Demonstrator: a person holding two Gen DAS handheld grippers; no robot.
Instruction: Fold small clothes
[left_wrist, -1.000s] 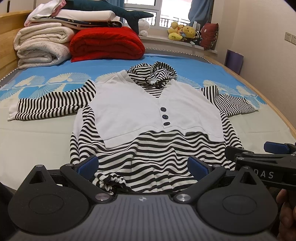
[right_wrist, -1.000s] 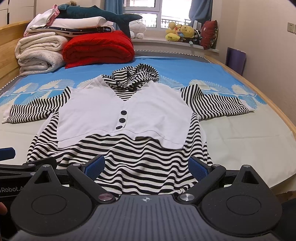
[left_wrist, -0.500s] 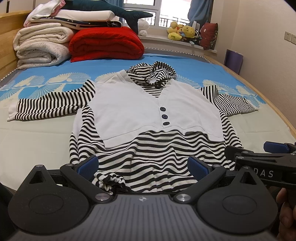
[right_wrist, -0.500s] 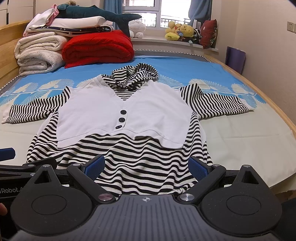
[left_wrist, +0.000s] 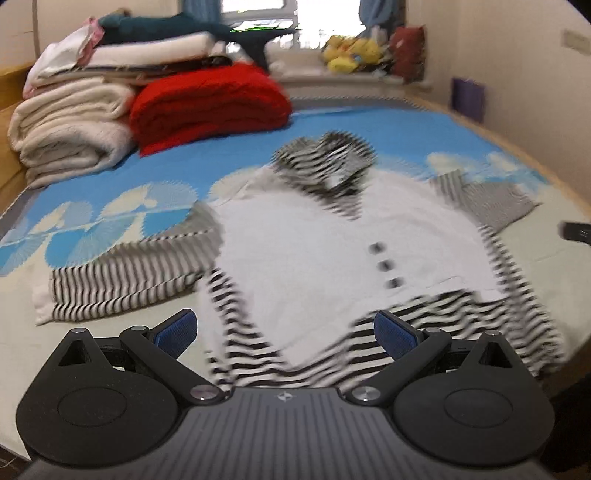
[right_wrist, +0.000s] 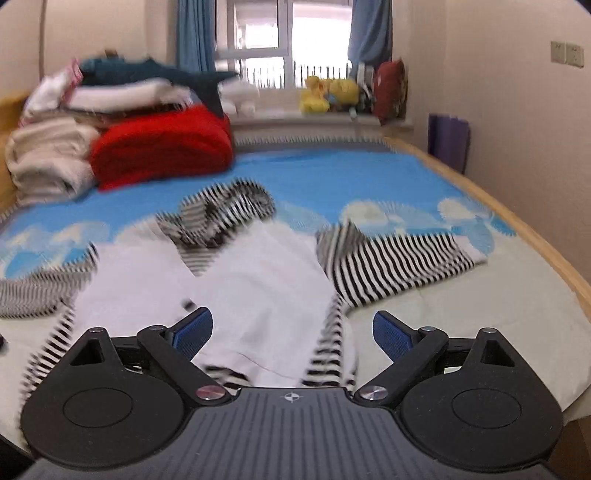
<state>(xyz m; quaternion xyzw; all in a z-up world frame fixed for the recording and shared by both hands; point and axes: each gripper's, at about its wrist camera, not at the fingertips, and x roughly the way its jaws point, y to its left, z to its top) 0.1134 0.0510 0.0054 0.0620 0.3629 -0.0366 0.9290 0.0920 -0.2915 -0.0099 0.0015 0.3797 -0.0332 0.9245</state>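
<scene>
A small hooded top (left_wrist: 332, 251), white vest front over black-and-white stripes, lies flat on the bed with both sleeves spread. My left gripper (left_wrist: 284, 330) is open and empty above its lower left body, near the left sleeve (left_wrist: 122, 280). My right gripper (right_wrist: 291, 330) is open and empty above the garment's right side (right_wrist: 266, 295), with the right sleeve (right_wrist: 391, 262) just ahead to the right. Both views are blurred by motion.
Folded white blankets (left_wrist: 70, 136) and a red quilt (left_wrist: 207, 103) are stacked at the head of the bed. Plush toys (right_wrist: 328, 94) sit on the windowsill. The bed's wooden edge (right_wrist: 546, 251) and the wall run along the right.
Both grippers have moved forward over the garment from its hem, the left toward the left side, the right toward the right side. Both stay open.
</scene>
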